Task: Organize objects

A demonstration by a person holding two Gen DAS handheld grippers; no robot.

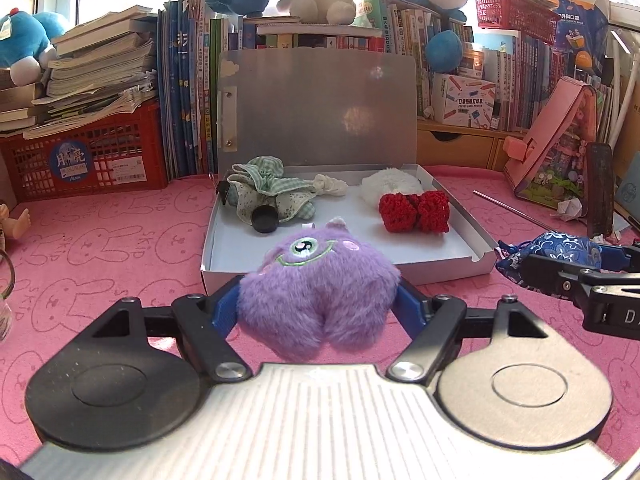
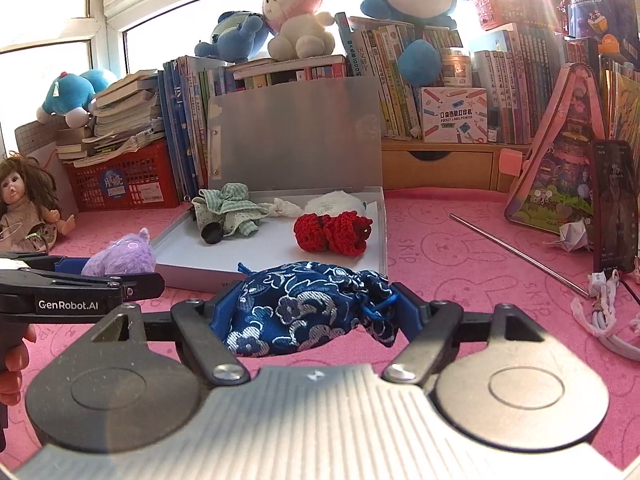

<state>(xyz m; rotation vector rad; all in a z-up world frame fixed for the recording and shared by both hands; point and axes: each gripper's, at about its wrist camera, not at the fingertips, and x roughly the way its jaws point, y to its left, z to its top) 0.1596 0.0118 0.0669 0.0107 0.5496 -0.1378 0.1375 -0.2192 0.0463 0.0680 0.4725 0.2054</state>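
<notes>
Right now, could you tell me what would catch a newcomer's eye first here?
A fuzzy purple one-eyed plush fills the left tool, held just before the open white box. The right tool grips a blue brocade pouch at the box's near edge. Inside the box, a bright red crocheted piece sits right of centre.

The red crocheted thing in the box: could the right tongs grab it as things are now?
Probably not yet. The right tongs are already shut on the blue brocade pouch, so they have no free grip. Otherwise the red crochet piece lies uncovered in the open box, straight ahead.
</notes>
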